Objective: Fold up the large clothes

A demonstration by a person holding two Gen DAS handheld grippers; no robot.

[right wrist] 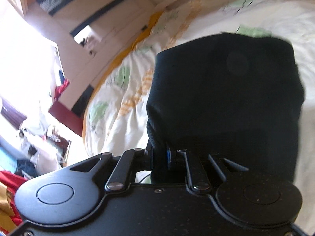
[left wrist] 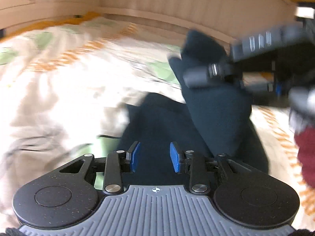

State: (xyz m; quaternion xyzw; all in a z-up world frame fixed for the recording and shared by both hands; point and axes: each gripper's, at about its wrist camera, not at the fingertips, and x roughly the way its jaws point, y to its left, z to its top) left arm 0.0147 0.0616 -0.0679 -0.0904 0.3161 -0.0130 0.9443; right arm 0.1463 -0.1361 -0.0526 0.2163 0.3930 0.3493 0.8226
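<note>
A dark navy garment point(left wrist: 216, 114) lies on the bed and rises in a peak at the right, where my right gripper point(left wrist: 189, 74) pinches it from the side. In the right wrist view the same garment point(right wrist: 226, 90) hangs as a broad dark fold in front of my right gripper point(right wrist: 160, 157), whose blue pads point(right wrist: 168, 157) are shut on a bunched edge of it. The left gripper point(left wrist: 155, 155) sits low at the near end of the garment. Its blue pads point(left wrist: 135, 155) stand a little apart, dark cloth fills the gap, and they appear to grip it.
A cream bedspread point(left wrist: 78, 74) with green and orange print covers the bed. A wall panel point(left wrist: 177, 4) runs behind it. A maroon sleeve point(left wrist: 307, 153) shows at the right edge. Beyond the bed's edge stands cluttered furniture with red clothes point(right wrist: 61, 88).
</note>
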